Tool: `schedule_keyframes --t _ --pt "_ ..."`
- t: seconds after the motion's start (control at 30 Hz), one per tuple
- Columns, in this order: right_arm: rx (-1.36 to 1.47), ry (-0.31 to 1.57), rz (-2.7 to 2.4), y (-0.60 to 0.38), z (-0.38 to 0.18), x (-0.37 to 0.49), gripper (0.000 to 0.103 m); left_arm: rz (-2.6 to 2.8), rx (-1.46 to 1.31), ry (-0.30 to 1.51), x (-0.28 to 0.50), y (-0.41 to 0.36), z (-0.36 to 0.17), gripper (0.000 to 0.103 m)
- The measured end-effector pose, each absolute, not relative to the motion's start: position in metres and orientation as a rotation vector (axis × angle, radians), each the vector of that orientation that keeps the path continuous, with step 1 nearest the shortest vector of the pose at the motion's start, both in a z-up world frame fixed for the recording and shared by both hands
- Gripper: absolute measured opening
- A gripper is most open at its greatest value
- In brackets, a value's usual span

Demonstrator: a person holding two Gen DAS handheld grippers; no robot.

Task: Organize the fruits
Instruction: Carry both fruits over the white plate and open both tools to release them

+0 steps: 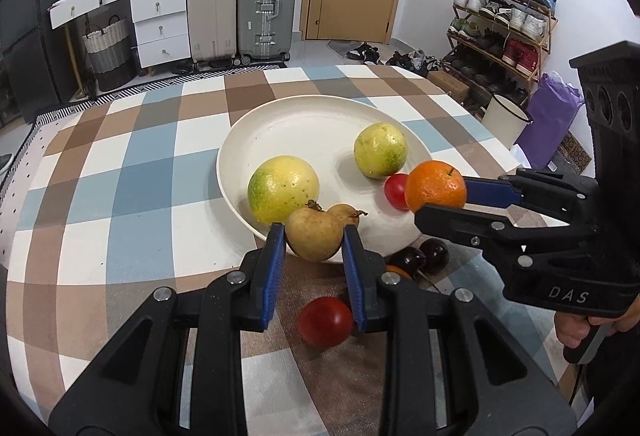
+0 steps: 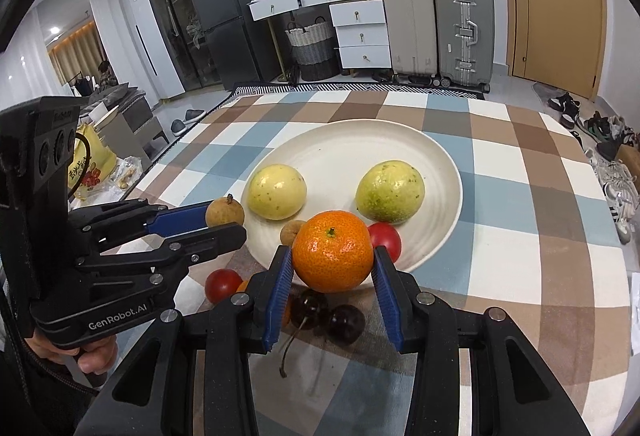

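My left gripper (image 1: 314, 238) is shut on a small brown round fruit (image 1: 312, 226), held at the near left rim of the white plate (image 1: 320, 112). My right gripper (image 2: 332, 258) is shut on an orange mandarin (image 2: 332, 248) over the plate's (image 2: 360, 140) near rim. Inside the plate lie two yellow-green fruits (image 2: 276, 190) (image 2: 390, 190), a second brown fruit (image 2: 291, 232) and a red tomato (image 2: 387, 238). From the right wrist view the left gripper (image 2: 226, 224) shows at the left with its brown fruit (image 2: 225, 210).
On the checked tablecloth (image 1: 120, 196) before the plate lie a red tomato (image 1: 325, 321), two dark cherries (image 1: 420, 256) and a partly hidden small orange fruit (image 1: 396, 270). A person's hand (image 1: 580, 328) grips each handle. Suitcases, drawers and a shoe rack stand beyond the table.
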State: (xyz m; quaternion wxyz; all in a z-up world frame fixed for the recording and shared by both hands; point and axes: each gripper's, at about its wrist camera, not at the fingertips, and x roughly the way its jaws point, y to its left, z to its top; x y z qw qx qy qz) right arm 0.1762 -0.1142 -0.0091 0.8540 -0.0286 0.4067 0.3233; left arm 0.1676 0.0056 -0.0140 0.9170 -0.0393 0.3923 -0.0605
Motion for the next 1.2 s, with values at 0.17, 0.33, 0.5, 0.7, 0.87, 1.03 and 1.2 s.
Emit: schedule_keyframes --t 0.17,0.33,0.5,0.7,0.87,1.03,1.2 --pt "-0.046 0.849 0.681 -0.11 -0.014 0.187 0.041 -0.125 -0.085 0.83 0.18 0.009 -0.024 0.026" --pt "-0.048 0.867 0.685 -0.104 -0.021 0.198 0.041 -0.133 -0.077 0.838 0.192 0.009 -0.029 0.026" --pt "-0.048 0.859 0.681 -0.102 -0.022 0.208 0.041 -0.131 -0.075 0.849 0.205 0.009 -0.035 0.026" --pt "-0.059 0.859 0.662 -0.099 -0.021 0.221 0.041 -0.133 -0.077 0.85 0.217 0.011 -0.036 0.026" --pt "-0.056 0.863 0.659 -0.096 -0.02 0.227 0.041 -0.134 -0.081 0.85 0.221 0.013 -0.035 0.026" --pt "-0.054 0.829 0.653 -0.099 -0.012 0.222 0.049 -0.129 -0.063 0.836 0.216 0.012 -0.029 0.026" --pt "-0.036 0.801 0.627 -0.116 -0.002 0.21 0.077 -0.112 -0.065 0.817 0.202 0.014 -0.018 0.039"
